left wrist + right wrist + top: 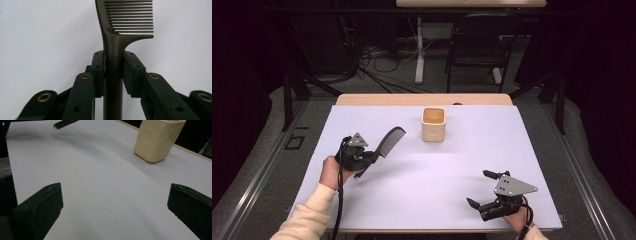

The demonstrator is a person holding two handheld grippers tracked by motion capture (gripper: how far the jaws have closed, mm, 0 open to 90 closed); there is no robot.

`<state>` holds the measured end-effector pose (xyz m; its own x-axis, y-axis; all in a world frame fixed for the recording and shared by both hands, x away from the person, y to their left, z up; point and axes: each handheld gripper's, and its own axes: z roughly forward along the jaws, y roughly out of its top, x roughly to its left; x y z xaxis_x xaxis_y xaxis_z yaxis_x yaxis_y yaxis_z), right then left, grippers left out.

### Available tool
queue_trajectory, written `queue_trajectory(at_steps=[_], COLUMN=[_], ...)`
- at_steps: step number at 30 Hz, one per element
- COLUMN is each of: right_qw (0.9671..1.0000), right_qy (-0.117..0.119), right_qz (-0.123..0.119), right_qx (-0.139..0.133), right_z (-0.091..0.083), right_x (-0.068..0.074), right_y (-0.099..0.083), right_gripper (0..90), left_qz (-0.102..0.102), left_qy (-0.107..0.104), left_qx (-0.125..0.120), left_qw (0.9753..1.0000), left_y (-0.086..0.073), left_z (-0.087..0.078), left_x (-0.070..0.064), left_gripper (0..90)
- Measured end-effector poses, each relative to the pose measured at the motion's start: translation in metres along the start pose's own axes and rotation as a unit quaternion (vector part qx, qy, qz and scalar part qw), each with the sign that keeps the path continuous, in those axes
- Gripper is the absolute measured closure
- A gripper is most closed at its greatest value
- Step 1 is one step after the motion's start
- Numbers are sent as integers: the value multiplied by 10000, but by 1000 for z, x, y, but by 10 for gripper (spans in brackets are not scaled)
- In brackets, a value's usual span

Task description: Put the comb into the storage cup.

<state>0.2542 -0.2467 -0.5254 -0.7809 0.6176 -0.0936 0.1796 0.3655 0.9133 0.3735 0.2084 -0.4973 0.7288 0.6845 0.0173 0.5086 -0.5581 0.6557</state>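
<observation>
Two tools are seen above the desk (422,175): the left tool (371,156) is clamped on the handle of a dark comb (390,141), held just left of the cream cup (433,124), while the right tool (478,189) is spread wide, nothing gripped.

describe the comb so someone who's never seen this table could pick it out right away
Start at the white table and find the cream square cup near its far edge. Just left of the cup and nearer the person, the left tongs clamp a dark comb by its handle, its teeth end raised toward the cup. It is the one thin, dark, toothed thing there; the right tongs hold nothing.
</observation>
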Motion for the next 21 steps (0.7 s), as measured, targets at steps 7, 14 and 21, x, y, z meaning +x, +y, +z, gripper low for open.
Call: queue_trajectory(at_steps=[7, 14, 21], right_qw=[10000, 10000, 10000], right_qy=[9, 15, 15], right_qz=[2, 10, 17], right_qx=[5, 5, 15], right_z=[0, 0, 0], right_x=[0, 0, -1], right_y=[0, 0, 0], right_gripper=[0, 0, 0], left_qz=[-96, -137, -157], left_qy=[80, 108, 153], left_qx=[-225, -313, -431], left_qw=[9997, 9994, 9988], left_y=[-3, -6, -5], left_z=[1, 4, 4], left_x=[0, 1, 0], left_gripper=[721, 721, 721])
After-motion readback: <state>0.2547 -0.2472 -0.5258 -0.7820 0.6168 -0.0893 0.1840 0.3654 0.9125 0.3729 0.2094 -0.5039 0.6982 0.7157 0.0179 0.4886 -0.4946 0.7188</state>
